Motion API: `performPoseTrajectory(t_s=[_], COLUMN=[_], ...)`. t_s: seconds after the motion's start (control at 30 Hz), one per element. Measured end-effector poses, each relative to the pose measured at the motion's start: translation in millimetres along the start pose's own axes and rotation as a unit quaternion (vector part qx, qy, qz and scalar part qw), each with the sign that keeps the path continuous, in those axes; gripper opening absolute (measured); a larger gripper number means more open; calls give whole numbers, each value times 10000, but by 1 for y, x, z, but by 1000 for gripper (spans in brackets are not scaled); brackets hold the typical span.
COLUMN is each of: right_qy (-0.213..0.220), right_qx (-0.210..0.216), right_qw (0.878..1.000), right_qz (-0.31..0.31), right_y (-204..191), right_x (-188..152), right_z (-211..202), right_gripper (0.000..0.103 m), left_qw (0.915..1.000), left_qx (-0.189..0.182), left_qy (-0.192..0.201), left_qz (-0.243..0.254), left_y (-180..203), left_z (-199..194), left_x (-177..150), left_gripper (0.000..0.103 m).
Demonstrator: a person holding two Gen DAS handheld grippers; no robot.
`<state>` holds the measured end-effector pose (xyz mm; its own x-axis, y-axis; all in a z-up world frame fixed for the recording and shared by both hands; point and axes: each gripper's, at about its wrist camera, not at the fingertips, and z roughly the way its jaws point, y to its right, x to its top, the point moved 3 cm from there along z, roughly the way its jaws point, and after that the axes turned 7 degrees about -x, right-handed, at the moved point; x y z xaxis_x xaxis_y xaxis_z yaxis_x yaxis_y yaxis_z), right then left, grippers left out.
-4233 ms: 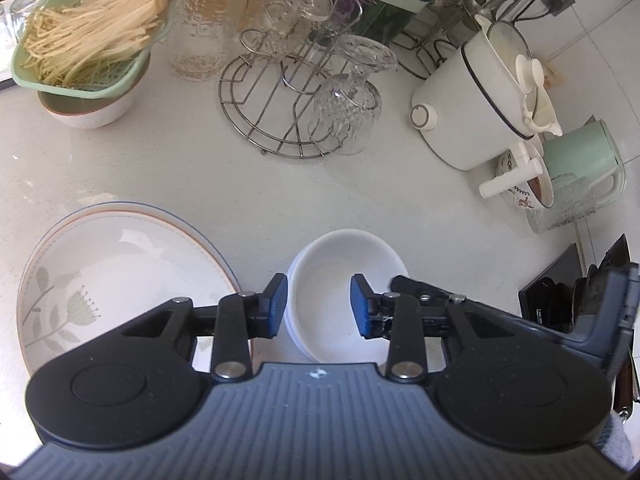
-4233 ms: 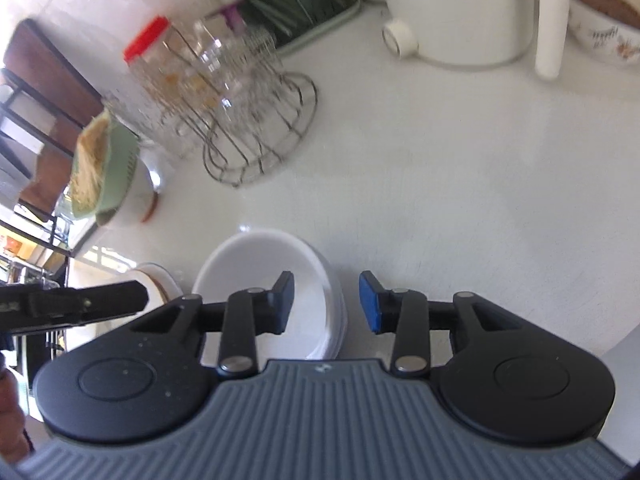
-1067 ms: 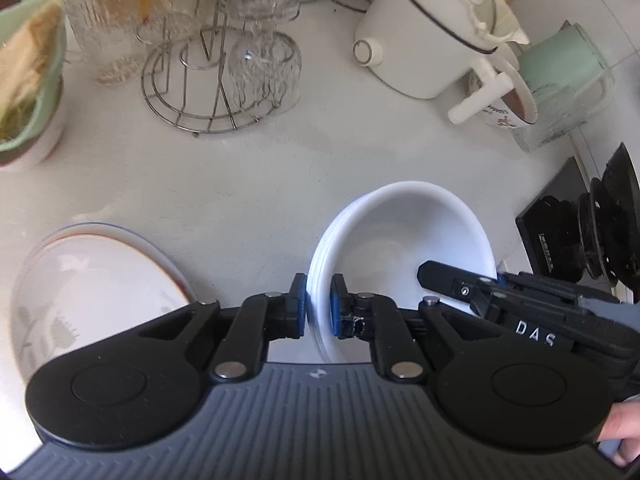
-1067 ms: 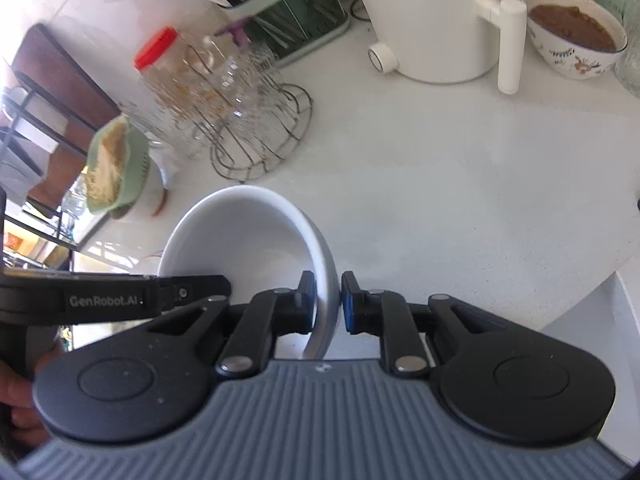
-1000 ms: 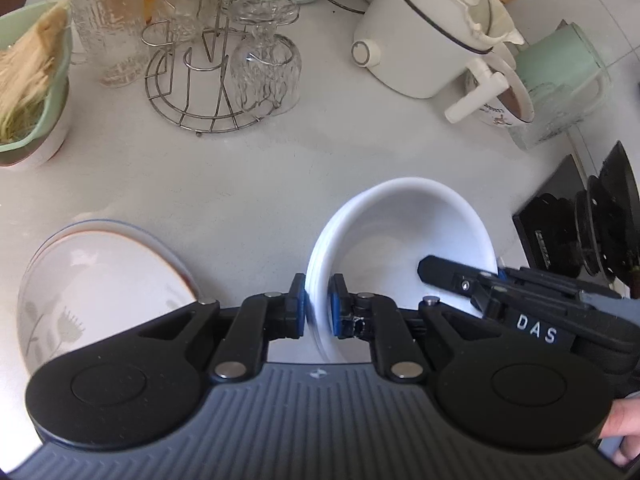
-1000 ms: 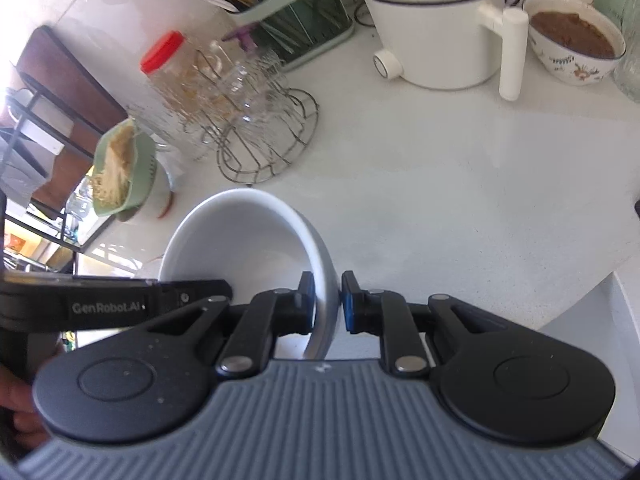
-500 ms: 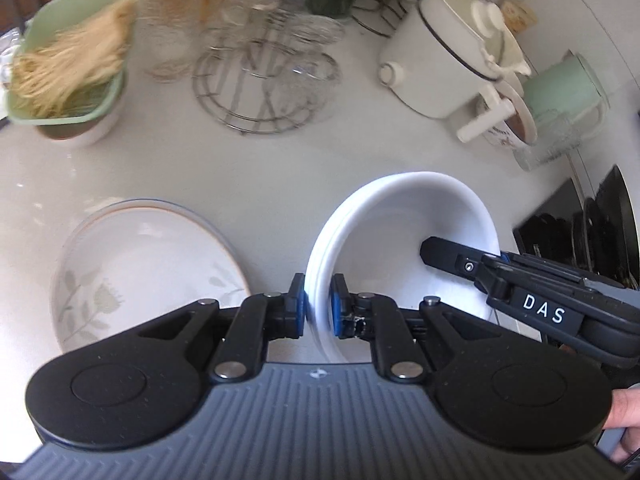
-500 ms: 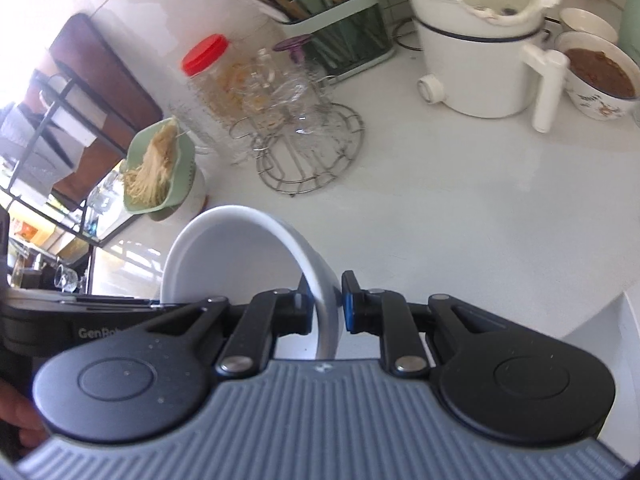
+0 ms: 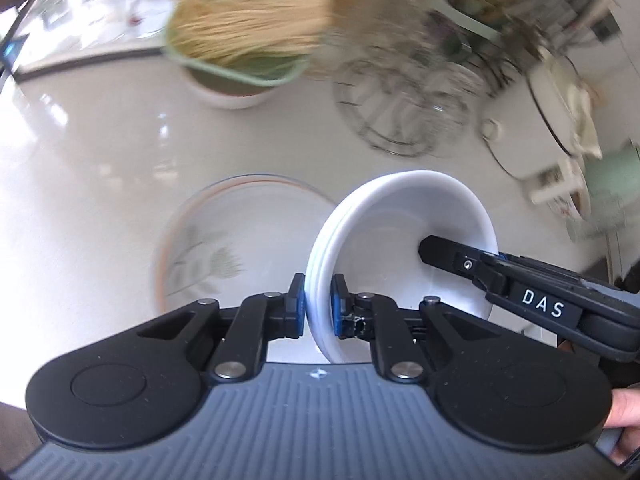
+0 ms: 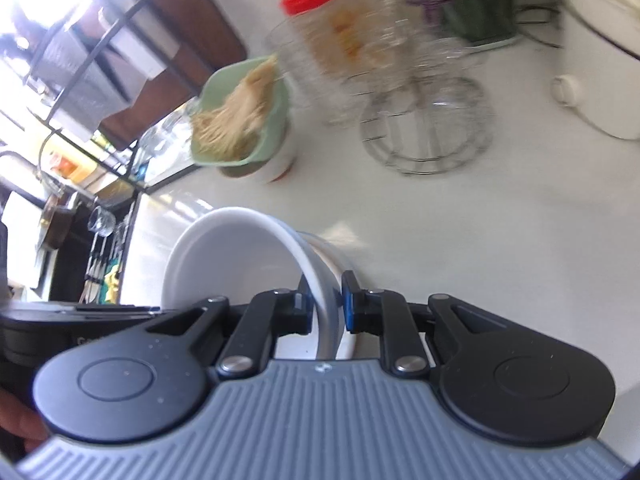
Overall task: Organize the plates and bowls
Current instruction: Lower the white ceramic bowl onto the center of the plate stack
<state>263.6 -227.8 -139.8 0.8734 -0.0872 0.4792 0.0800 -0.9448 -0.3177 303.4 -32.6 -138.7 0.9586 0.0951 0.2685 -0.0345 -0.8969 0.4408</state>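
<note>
Jaws, left view: both blue pads of the left gripper (image 9: 318, 306) press on the near rim of the white bowls (image 9: 404, 236), nearly closed; the rim shows several stacked edges between the pads
Bowls, left view: tilted, mouth facing up and to the right, held clear of the tabletop (image 9: 88, 160); the lower rim sits just beside the floral plate (image 9: 224, 240)
Right gripper, left view: the right gripper (image 9: 430, 250) reaches in from the right with one black finger inside the bowl; a fingertip of the person's hand (image 9: 624, 412) shows at the lower right edge
Plate, left view: lies flat on the tabletop, left of the bowls, with an orange rim line and a leaf pattern
Background, left view: blurred; a green colander of noodles (image 9: 240, 36) rests on a white bowl, with a wire glass rack (image 9: 404, 112) to its right and a white cooker (image 9: 560, 96) further right
Jaws, right view: the right gripper's pads clamp the bowls' wall at the near rim, almost shut
Bowls, right view: the stack stands on edge between the pads, hollow facing left, lifted off the tabletop; the left gripper's black body shows at the lower left
Background, right view: a red-lidded jar (image 10: 320, 20), the colander, the rack and the cooker stand behind, all blurred
</note>
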Motion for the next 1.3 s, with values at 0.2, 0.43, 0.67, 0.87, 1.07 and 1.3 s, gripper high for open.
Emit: performPoseTrajectory(t_s=[0.2,0.43,0.67,0.87,1.07,1.3], right_qy=[-318,-616,-701,-652,-506,-410], right_qx=[131,-146,-361,-554,-649,-725], right_qw=[9993,9979,9967,9958,9961,9957], right_qz=[-127,-124,166,324,333,417], right_y=[-29,-43,-36,-34,-34,-34], right_x=[-2,-12,-23,-34,-38,-40], right_z=[29,56,71,75,77,71], right_gripper=[17,17,18,19,19,39], left_qw=[9991,9985,9985,9985,9989,9991], left_qx=[40,-20,-192,-256,-301,-314], left_qy=[63,-97,-327,-362,-288,-263], left_qz=[-407,-541,-402,-333,-223,-109], left_y=[-44,-70,-84,-90,-89,-90], left_z=[0,21,40,46,41,34], left_x=[0,-1,-8,-10,-5,-5], left_gripper=[15,15,15,15,15,17])
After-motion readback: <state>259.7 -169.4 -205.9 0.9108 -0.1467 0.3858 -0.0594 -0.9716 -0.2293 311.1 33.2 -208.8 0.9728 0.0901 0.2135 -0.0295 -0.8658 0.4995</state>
